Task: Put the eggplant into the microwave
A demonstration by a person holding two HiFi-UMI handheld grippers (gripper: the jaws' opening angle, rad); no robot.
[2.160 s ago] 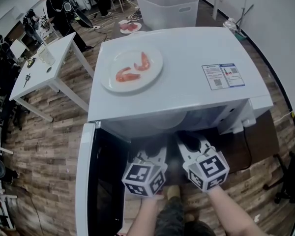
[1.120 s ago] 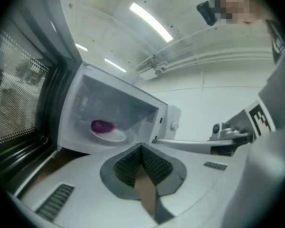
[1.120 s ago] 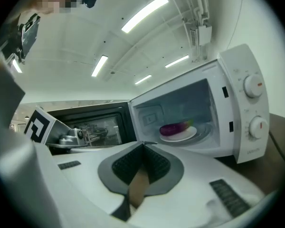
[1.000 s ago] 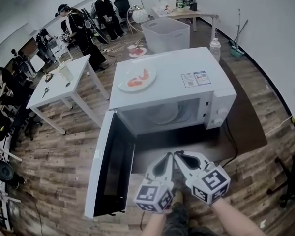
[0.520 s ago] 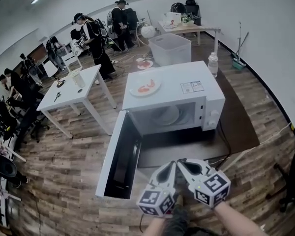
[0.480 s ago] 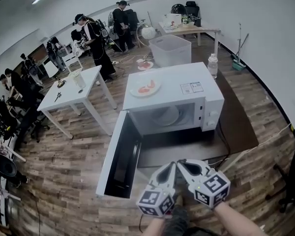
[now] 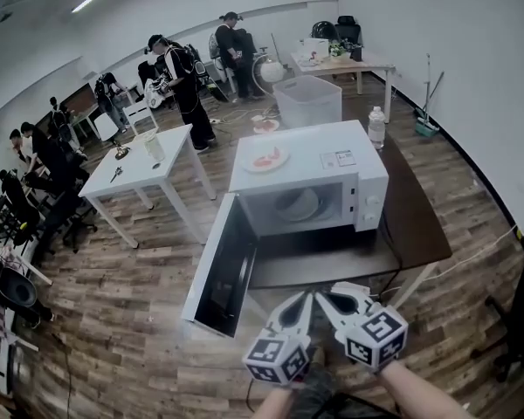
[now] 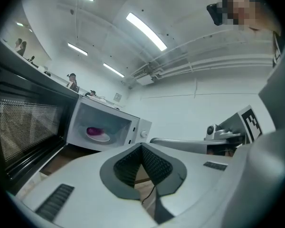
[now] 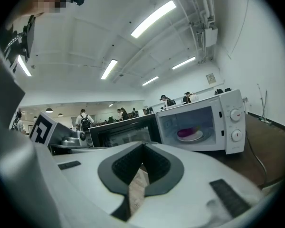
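Purple eggplant [image 9: 187, 132] sits in open microwave [image 7: 332, 160], well clear of closed left gripper [image 8: 142, 147] and right gripper [image 9: 142, 145]

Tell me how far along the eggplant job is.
Done: the eggplant lies on the plate inside the microwave. In hand: nothing; the left gripper and right gripper are both shut and empty, held well short of the microwave. Left: only the door, which hangs wide open, if closing it is wanted.
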